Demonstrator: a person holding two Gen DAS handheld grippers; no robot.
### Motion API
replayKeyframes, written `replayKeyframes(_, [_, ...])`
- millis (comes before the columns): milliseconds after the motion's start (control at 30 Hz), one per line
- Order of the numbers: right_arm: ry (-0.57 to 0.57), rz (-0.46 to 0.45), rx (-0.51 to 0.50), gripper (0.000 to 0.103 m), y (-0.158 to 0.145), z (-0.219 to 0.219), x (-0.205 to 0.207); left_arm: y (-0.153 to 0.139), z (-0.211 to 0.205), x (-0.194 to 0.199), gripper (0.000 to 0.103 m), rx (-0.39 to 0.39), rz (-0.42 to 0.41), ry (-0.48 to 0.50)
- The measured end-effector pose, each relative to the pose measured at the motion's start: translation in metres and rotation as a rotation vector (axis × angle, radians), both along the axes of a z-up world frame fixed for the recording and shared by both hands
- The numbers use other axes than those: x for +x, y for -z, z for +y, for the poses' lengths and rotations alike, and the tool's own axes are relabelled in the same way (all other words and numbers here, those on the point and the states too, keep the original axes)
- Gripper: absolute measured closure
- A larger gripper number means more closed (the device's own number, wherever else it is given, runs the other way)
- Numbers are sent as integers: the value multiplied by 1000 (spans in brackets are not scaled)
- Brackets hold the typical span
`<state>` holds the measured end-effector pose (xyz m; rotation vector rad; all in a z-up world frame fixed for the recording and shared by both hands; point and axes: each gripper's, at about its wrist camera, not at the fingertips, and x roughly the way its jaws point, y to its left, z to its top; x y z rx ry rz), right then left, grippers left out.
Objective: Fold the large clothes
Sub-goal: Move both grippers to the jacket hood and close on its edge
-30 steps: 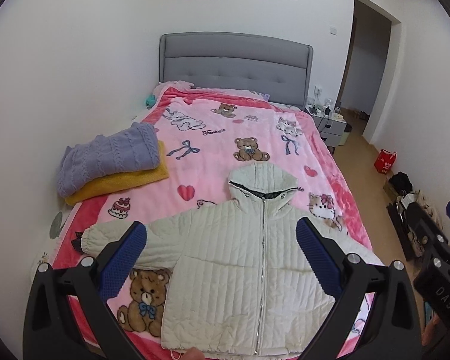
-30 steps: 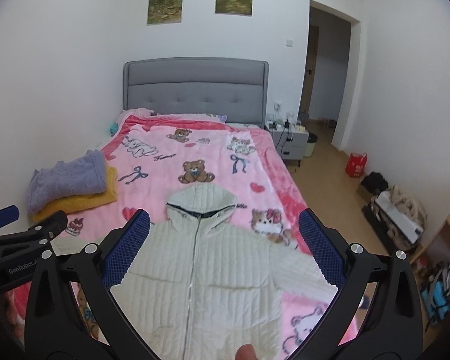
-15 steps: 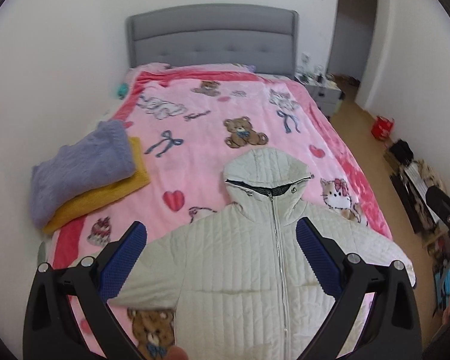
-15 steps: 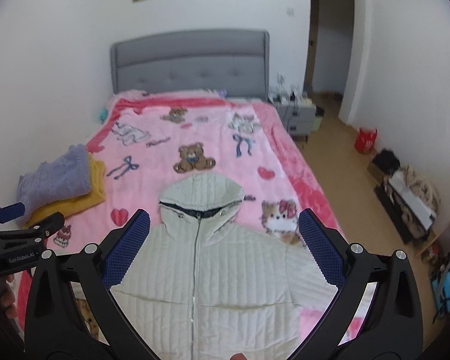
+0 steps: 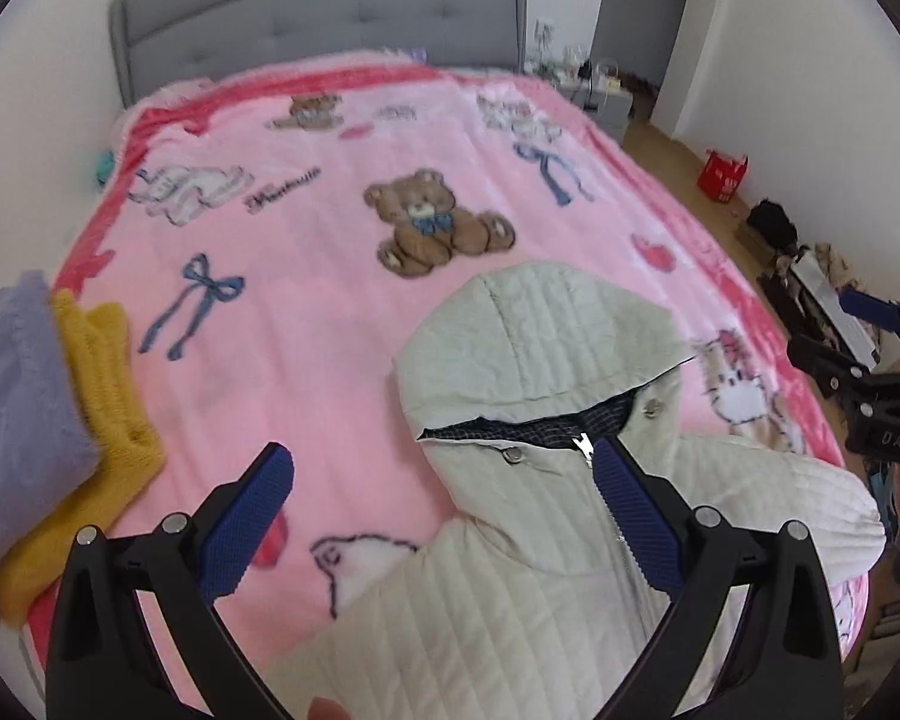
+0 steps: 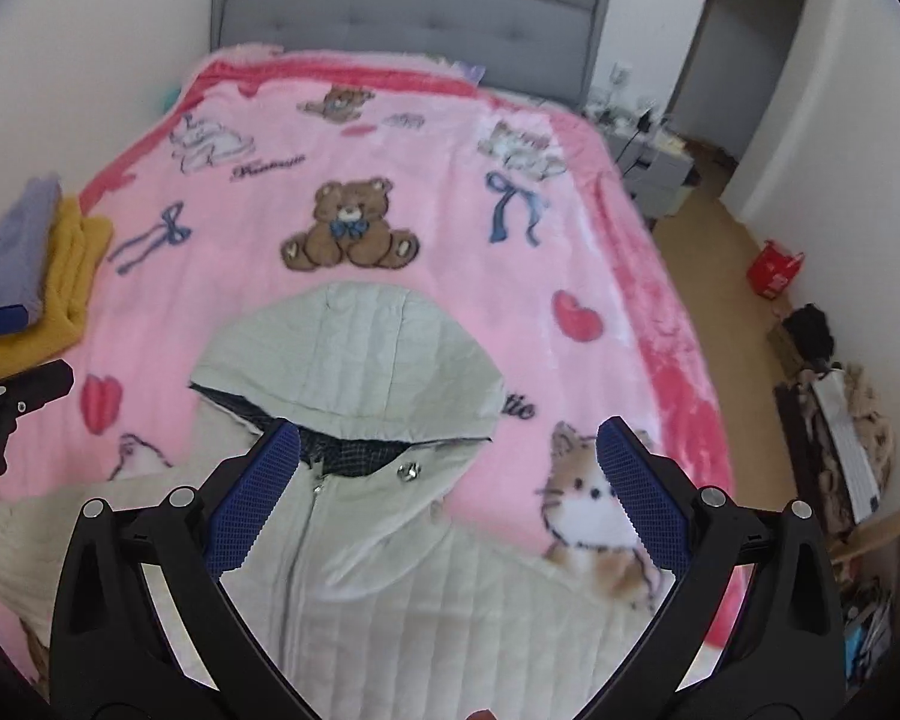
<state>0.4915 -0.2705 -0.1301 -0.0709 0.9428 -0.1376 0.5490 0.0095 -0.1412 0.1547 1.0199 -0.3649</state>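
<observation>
A pale cream quilted hooded jacket (image 5: 546, 546) lies face up, zipped, on the pink cartoon blanket (image 5: 330, 300), hood toward the headboard. It also shows in the right wrist view (image 6: 378, 540). My left gripper (image 5: 444, 510) is open and empty, above the jacket's left shoulder beside the hood. My right gripper (image 6: 447, 486) is open and empty, above the collar and right shoulder. The right gripper's body (image 5: 870, 384) shows at the right edge of the left wrist view. The jacket's lower part is hidden.
A folded purple knit (image 5: 18, 420) on a folded yellow knit (image 5: 102, 420) lies at the bed's left edge. A grey headboard (image 6: 414, 18) stands against the far wall. Right of the bed are a nightstand (image 6: 660, 168), a red bag (image 6: 774, 267) and floor clutter (image 6: 840, 444).
Both grippers have moved forward and down toward the jacket's hood and shoulders. Both stay open. The jacket has not moved.
</observation>
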Motion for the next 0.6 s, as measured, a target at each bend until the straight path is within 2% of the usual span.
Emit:
replayKeyframes(100, [5,85,46,11,46,-27,44,48,-5,40,5,-42,118,15])
replayKeyframes(167, [16,148,95,21,79,-46,73,73,-5,54,5,-67,172,11])
replayKeyframes(267, [85,215,173,20,113,-76,105,108,-5,83,5,-104,276,-30])
replayKeyframes(400, [133,244,279,19,145,-104,129,134,-6,102,5,-111,331,-58])
replayKeyframes(500, [141,289,342,19,167,-116,138,154,-5,114,5,-154,397,-70])
replayKeyframes(600, [114,316,361,24,182,-116,142,168,-3,119,5,-168,423,-108])
